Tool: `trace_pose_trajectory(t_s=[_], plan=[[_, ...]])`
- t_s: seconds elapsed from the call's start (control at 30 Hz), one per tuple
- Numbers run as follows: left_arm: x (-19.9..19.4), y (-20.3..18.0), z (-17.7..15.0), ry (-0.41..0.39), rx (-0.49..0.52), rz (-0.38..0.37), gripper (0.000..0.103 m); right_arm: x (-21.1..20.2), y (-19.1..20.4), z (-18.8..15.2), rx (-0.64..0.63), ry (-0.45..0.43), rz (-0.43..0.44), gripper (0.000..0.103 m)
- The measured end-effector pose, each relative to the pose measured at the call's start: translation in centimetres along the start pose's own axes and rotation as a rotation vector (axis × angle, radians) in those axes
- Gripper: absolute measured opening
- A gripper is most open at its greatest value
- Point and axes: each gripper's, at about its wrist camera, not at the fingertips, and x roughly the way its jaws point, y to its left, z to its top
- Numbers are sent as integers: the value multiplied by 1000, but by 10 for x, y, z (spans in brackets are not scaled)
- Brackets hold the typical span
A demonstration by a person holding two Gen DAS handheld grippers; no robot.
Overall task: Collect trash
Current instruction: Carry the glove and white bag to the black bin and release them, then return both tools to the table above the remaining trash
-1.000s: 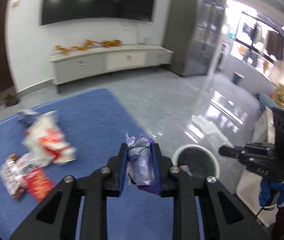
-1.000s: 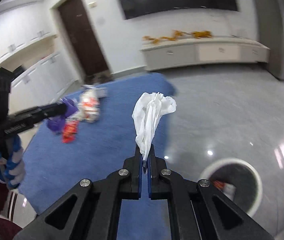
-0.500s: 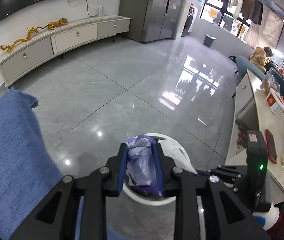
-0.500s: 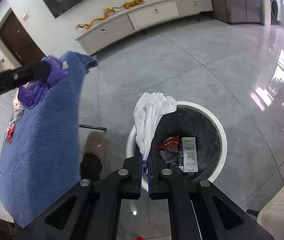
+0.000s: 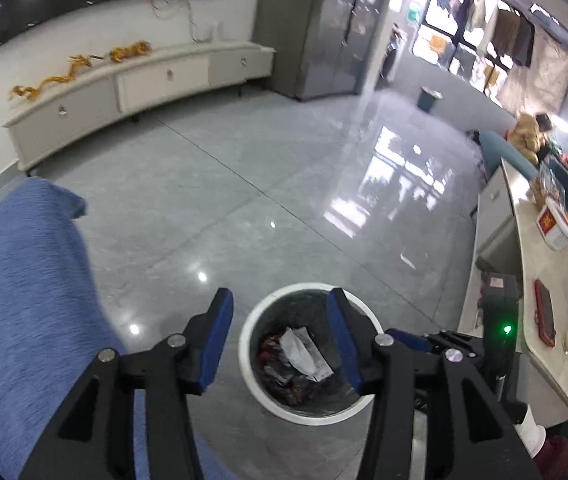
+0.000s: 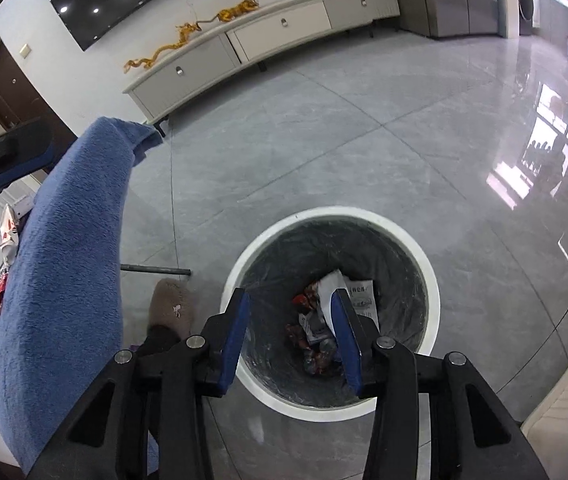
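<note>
A round bin with a white rim [image 5: 252, 320] [image 6: 336, 212] and a dark liner stands on the grey floor below both grippers. Inside it lie a white tissue [image 5: 302, 350], printed paper [image 6: 360, 298] and red wrappers [image 6: 304, 304]. My left gripper [image 5: 279, 300] hovers over the bin's left half, its jaws opening with nothing between them. My right gripper [image 6: 290, 296] hangs over the bin's near left side, its jaws also opening and empty. More wrappers [image 6: 7, 232] lie on the blue cloth [image 6: 63, 260].
The blue cloth-covered table [image 5: 15, 300] lies left of the bin. A person's foot in a tan slipper [image 6: 171, 308] stands beside the bin. A white counter [image 5: 544, 300] with small items runs along the right. A low cabinet [image 5: 143, 84] lines the far wall.
Both grippers swung from the blue table to above the bin and opened. The purple bag has left the left jaws and the white tissue has left the right jaws.
</note>
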Motion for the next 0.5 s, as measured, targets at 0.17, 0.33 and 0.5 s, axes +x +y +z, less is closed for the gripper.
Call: trace_pose_trajectory(t_s=[0.17, 0.33, 0.5], plan=[[-53, 34, -18, -51, -32, 44, 47, -32, 33, 8, -55, -74, 34, 43], [-112, 90, -50, -96, -99, 130, 56, -63, 83, 14, -149, -126, 86, 43], [-162, 153, -86, -129, -199, 234, 62, -83, 141, 20, -248, -148, 158, 44]])
